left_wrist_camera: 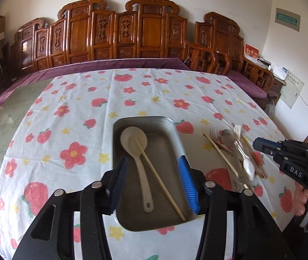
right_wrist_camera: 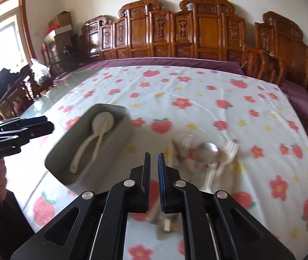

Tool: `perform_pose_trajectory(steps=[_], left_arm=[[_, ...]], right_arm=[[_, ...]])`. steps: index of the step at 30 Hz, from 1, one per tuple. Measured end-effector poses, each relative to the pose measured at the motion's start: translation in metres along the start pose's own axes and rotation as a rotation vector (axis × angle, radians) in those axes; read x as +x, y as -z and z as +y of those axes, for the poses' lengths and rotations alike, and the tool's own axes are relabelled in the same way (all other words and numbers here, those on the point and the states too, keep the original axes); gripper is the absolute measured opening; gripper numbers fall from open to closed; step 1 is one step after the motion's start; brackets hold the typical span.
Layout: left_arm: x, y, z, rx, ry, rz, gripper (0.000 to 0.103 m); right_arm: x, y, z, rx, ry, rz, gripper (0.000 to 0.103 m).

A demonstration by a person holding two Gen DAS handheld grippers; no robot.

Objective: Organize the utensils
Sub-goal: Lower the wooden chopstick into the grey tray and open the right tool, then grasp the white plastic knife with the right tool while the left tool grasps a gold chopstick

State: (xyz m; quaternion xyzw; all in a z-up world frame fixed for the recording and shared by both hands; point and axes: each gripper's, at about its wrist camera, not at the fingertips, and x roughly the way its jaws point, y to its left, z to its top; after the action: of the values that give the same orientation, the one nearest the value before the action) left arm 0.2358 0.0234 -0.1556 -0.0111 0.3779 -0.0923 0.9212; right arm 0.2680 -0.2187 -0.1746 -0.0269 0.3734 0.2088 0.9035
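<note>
While the metal tray already holds a beige spoon and one chopstick, the loose pile of utensils lies just right of it: light, stiff, slippery pieces, best pinched mid-handle. Left gripper hovers wide open and empty over the tray; right gripper, jaws nearly closed with nothing visibly between them, leans over the pile's near ends.

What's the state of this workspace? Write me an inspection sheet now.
Surface: strawberry tablecloth, wrinkled.
Job's things: beige spoon and one chopstick in the metal tray; utensil pile of forks, a metal spoon and chopsticks to its right.
Clutter: nothing seen.
Tongs: left tongs open over the tray; right tongs almost closed, empty, near the pile.
Cables: white cord by the wall.
Surroundings: carved wooden bench, cardboard boxes.
</note>
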Motion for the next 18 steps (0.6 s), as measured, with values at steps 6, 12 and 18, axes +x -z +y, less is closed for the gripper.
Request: perform_pose_trajectory(steps=[6, 12, 18], left_arm=[[0.005, 0.003, -0.030, 0.038, 0.024, 0.010, 0.055], [0.008, 0.010, -0.051, 0.073, 0.044, 0.018, 0.055], [0.013, 0.016, -0.064, 0.080, 0.071, 0.039, 0.055]], right_arm=[[-0.002, 0.024, -0.040, 0.017, 0.082, 0.014, 0.012], [0.014, 0.047, -0.057, 0.076, 0.083, 0.041, 0.022], [0.030, 0.056, -0.065, 0.115, 0.072, 0.089, 0.038]])
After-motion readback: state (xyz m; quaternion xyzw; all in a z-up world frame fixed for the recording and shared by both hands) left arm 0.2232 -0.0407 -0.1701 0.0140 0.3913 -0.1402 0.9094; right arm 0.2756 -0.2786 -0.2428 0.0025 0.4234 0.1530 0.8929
